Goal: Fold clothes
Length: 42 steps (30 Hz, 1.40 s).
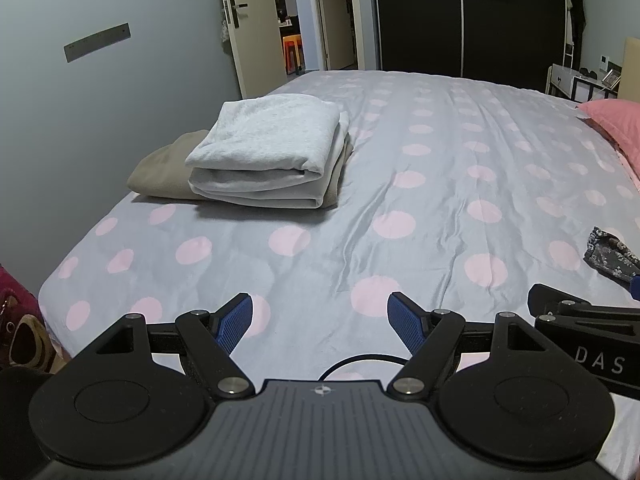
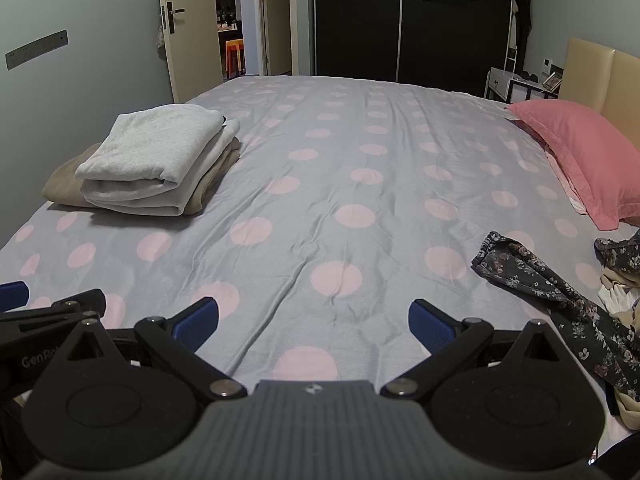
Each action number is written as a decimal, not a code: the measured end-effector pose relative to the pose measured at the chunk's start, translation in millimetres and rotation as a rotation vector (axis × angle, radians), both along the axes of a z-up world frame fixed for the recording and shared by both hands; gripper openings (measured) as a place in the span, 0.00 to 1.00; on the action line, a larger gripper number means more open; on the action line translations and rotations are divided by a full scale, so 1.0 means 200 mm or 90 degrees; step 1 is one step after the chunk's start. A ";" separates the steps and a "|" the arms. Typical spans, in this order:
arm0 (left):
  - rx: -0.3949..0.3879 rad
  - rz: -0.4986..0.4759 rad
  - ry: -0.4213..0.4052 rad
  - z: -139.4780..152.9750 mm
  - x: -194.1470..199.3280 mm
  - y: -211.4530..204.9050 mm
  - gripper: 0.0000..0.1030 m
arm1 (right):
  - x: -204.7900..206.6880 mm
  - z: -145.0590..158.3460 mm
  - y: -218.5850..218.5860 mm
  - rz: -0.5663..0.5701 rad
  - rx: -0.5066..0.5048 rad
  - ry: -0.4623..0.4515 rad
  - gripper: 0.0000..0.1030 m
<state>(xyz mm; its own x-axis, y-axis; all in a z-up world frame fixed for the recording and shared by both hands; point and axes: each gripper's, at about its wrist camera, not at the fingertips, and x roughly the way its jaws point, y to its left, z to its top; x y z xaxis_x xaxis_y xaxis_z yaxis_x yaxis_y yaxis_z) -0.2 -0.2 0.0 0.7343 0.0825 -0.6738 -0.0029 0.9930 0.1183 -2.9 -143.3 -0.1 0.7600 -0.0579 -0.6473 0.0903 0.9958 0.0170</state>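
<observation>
The bed (image 2: 360, 168), under a grey cover with pink dots, bears a folded stack (image 2: 156, 160) at its left edge: a white garment on a beige one. Unfolded floral clothes (image 2: 560, 292) lie at the right, near the pink pillow (image 2: 580, 152). Judgement: between garments; the next move calls for reaching right to take the floral piece. Left gripper (image 1: 320, 320) and right gripper (image 2: 312, 320) both hover released, jaws wide, nothing between them. Legible lettering: "DAS" and "GenRo", both cut off.
</observation>
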 end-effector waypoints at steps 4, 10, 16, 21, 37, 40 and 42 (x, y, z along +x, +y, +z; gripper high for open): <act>0.001 0.000 -0.002 0.00 0.00 0.00 0.72 | 0.00 0.00 0.00 0.000 0.002 0.002 0.99; 0.002 0.001 -0.004 0.00 -0.01 0.00 0.72 | -0.01 0.00 0.01 -0.001 0.006 0.005 0.99; 0.001 0.000 -0.003 0.00 0.00 -0.01 0.72 | -0.01 0.00 0.01 0.000 0.007 0.005 0.99; 0.001 -0.001 -0.004 0.01 0.00 -0.01 0.72 | 0.01 0.00 0.00 0.002 0.007 0.004 0.99; 0.003 -0.001 -0.004 0.00 0.00 -0.01 0.72 | 0.00 0.00 0.01 0.004 0.002 0.009 0.99; 0.002 -0.001 -0.004 0.00 0.00 -0.01 0.72 | 0.00 0.00 0.01 0.003 0.002 0.010 0.99; 0.002 -0.001 -0.003 0.00 0.00 -0.01 0.72 | 0.00 0.00 0.02 0.003 0.000 0.010 0.99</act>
<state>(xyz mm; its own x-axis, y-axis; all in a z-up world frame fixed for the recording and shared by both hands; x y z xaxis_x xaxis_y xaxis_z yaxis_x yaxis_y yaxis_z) -0.4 -3.0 -0.1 0.7381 0.0837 -0.6695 -0.0023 0.9926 0.1217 -3.6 -139.7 -1.0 0.7501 -0.0540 -0.6591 0.0858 0.9962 0.0161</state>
